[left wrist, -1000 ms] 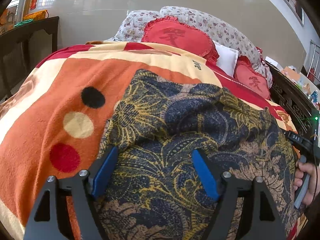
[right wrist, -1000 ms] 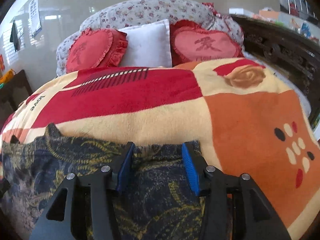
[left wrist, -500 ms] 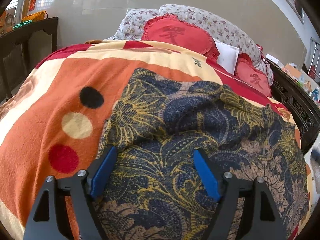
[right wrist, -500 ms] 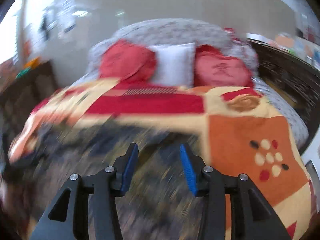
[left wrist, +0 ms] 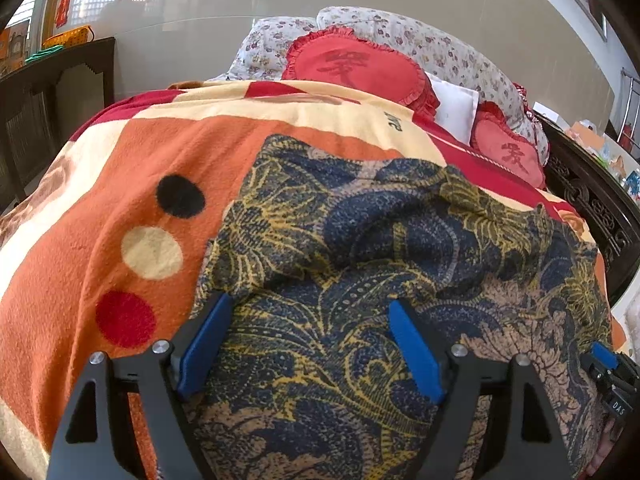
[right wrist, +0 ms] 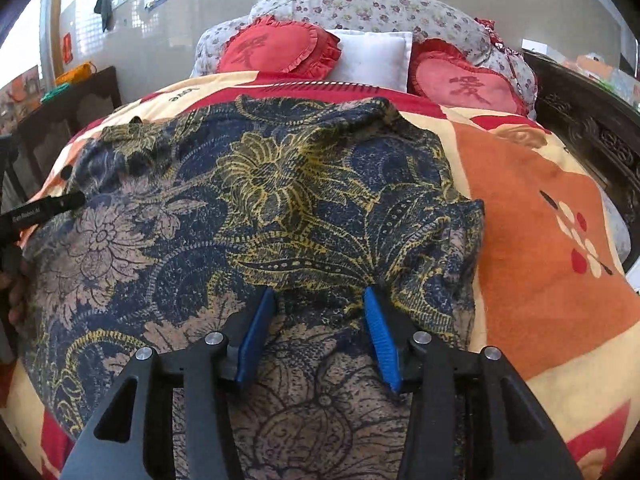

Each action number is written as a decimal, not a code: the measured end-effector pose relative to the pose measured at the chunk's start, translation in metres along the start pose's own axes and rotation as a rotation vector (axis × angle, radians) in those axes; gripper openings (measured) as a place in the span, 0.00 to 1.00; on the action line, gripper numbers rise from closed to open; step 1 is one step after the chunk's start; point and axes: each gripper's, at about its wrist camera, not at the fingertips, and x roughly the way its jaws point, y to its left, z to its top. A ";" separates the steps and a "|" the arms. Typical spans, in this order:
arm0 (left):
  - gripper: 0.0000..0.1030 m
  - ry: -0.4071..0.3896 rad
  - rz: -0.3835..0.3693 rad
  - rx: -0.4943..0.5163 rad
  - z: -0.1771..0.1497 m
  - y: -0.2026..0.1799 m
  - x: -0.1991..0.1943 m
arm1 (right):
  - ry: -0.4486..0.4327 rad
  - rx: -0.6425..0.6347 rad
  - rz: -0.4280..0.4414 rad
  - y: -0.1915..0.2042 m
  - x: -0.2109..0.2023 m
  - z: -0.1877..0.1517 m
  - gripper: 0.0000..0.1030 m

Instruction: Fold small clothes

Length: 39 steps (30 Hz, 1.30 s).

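Your navy-and-gold floral patterned garment (left wrist: pixel 360 264) lay spread on the bed's orange, red and cream fleece blanket (left wrist: pixel 100 208). Your left tongs (left wrist: pixel 310 340) stood wide over its near part, gripping nothing. Your right tongs (right wrist: pixel 318 320), jaws just reopening, straddled a raised fold, unclamped.

Your garment (left wrist: pixel 360 248) lay spread across the blanket (left wrist: pixel 100 208), a thin cloth in dark navy with yellow floral scrollwork and dusty tan blooms. It sat rumpled, with creases through its middle, and in the right wrist view its near right part was folded over onto itself.
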 end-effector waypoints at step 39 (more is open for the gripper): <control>0.88 0.065 -0.217 0.037 -0.113 0.020 -0.189 | -0.077 -0.062 0.027 0.032 -0.092 -0.035 0.59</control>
